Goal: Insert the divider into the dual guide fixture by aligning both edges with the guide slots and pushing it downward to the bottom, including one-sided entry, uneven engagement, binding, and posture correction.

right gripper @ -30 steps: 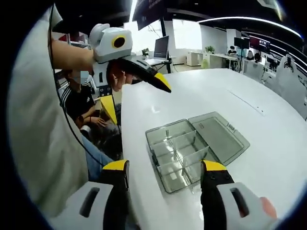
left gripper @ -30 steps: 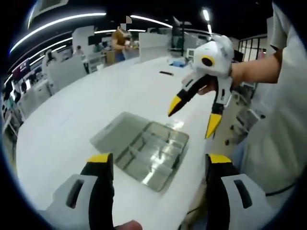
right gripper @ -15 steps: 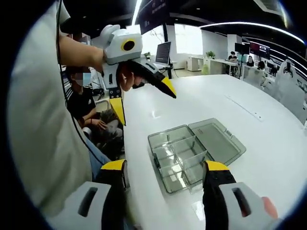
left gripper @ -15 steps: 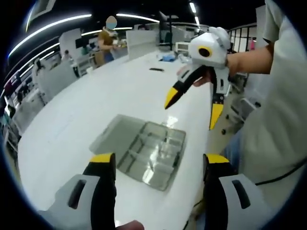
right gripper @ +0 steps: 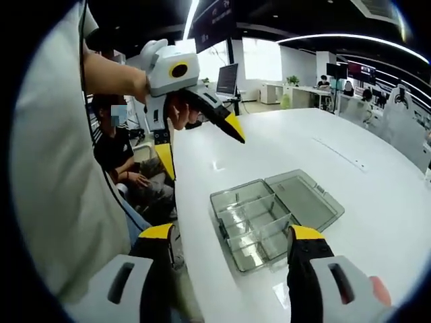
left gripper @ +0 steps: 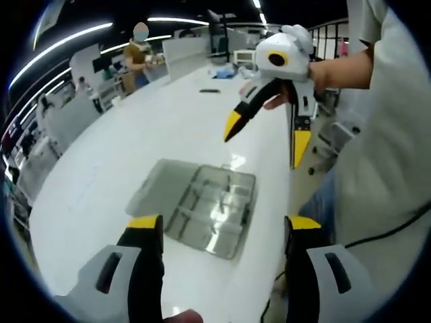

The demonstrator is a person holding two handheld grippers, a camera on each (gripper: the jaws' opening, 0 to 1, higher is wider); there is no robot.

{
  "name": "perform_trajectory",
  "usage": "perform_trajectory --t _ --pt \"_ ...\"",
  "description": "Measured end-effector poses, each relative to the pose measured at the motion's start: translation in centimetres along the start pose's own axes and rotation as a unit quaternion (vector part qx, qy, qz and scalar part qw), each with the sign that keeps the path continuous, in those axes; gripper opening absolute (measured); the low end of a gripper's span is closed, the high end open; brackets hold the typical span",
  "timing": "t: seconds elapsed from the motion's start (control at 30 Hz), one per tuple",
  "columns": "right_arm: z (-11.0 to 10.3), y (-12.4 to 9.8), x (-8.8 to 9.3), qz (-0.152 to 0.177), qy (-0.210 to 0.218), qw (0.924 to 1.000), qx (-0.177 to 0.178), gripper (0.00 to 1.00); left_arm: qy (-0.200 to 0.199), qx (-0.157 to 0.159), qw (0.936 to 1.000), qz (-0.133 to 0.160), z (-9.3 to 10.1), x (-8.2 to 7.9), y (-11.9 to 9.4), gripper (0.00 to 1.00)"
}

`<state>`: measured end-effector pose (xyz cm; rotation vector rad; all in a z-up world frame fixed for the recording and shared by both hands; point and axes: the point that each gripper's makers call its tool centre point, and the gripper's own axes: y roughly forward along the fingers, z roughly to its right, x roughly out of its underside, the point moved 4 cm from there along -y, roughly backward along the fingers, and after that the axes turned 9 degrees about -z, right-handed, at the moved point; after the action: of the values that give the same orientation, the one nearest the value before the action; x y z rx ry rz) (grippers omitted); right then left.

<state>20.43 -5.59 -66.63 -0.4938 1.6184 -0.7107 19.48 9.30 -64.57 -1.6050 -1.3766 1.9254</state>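
On table [left gripper: 121, 148]: 1 box [left gripper: 202, 208], 2 grippers [left gripper: 222, 225] [right gripper: 232, 235].

right hand-held gripper [left gripper: 262, 138] raised slightly, box [left gripper: 199, 207] unmoved

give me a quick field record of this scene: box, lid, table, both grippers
box: clear plastic compartment box, divided into cells, near the table edge
lid: hinged clear lid, open, lying flat beside the box
table: large white table
left gripper: open, raised above the table, holding nothing
right gripper: open, raised above the table, holding nothing
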Motion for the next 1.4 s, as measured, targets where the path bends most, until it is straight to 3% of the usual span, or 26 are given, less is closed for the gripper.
perform_trajectory --t 0.8,1.4 --pt "0.2 0.4 -0.5 0.002 0.019 0.9997 0.012 0.69 0.008 -0.027 0.9985 -0.048 -3.1 4.7 -2.4 0.72" --pt "0.8 1.1 -1.1 -0.009 0.013 0.9998 0.007 0.69 0.021 -0.031 0.9946 -0.097 -6.0 9.7 -2.5 0.68"
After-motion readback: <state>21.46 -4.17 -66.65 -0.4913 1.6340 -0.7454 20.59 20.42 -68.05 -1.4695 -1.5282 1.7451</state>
